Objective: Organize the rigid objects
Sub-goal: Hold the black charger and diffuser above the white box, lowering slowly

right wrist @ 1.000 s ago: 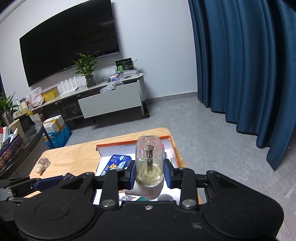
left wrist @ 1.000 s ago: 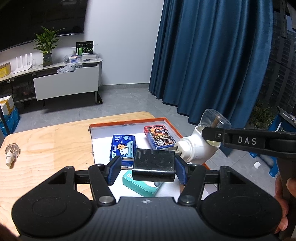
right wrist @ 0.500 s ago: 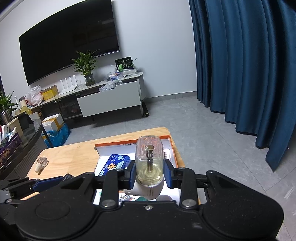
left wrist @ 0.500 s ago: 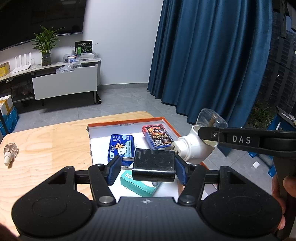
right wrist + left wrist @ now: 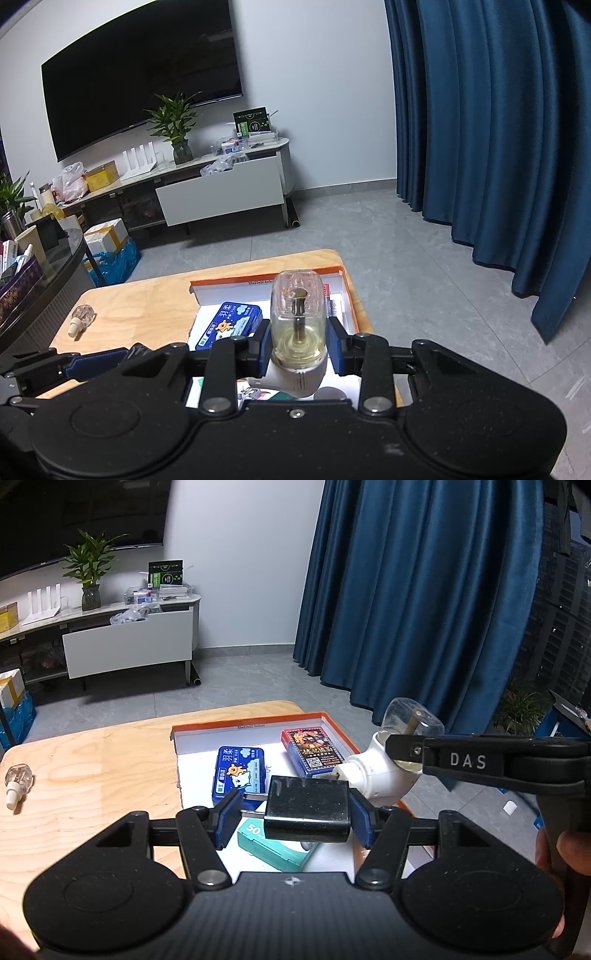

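Note:
My left gripper [image 5: 295,818] is shut on a black charger block [image 5: 307,812], held above the near part of the orange-rimmed box lid [image 5: 258,722]. My right gripper [image 5: 298,345] is shut on a clear liquid bottle in a white plug-in heater [image 5: 298,325], held over the lid's right side; it also shows in the left wrist view [image 5: 388,771]. In the lid lie a blue tin [image 5: 240,771], a red card box [image 5: 312,751] and a teal box [image 5: 273,849].
A small clear refill bottle [image 5: 16,784] lies on the wooden table [image 5: 92,775] at the far left; it also shows in the right wrist view [image 5: 82,317]. Beyond the table are grey floor, a TV cabinet [image 5: 221,192] and blue curtains [image 5: 498,129].
Both grippers keep their holds. The views have shifted only slightly; the box lid sits marginally differently in frame.

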### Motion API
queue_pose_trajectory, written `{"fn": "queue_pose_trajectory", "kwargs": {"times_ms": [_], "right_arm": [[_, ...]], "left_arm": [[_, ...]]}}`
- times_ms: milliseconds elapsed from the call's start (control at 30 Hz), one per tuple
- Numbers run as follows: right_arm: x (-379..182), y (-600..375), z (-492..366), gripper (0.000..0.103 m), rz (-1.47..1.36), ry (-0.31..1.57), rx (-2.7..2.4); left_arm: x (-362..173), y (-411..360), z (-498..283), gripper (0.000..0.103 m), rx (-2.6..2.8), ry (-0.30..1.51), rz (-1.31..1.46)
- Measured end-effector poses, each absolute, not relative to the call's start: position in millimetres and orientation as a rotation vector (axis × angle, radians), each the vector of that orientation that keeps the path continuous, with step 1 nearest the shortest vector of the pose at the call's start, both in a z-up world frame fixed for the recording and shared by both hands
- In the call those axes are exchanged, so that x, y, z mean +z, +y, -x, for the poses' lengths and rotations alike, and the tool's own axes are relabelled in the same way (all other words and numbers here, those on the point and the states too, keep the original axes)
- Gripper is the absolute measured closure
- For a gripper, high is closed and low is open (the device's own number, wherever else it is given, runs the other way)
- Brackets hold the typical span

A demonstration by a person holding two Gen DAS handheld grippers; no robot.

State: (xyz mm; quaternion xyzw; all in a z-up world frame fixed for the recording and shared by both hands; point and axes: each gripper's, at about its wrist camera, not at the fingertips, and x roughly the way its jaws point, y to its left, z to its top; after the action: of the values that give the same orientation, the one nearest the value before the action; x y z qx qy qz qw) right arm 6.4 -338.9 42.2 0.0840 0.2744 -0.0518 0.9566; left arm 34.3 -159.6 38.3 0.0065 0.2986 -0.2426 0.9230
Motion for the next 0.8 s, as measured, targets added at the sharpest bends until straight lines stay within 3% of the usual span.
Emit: {"fn": "queue_pose_trajectory", "kwargs": {"times_ms": [800], "right_arm": [[40.3, -338.2, -10.1, 0.064, -0.148, 0.571, -0.092]], "left_arm": [[35.5, -161.3, -36.2, 0.041, -0.511, 0.616, -0.017]]}}
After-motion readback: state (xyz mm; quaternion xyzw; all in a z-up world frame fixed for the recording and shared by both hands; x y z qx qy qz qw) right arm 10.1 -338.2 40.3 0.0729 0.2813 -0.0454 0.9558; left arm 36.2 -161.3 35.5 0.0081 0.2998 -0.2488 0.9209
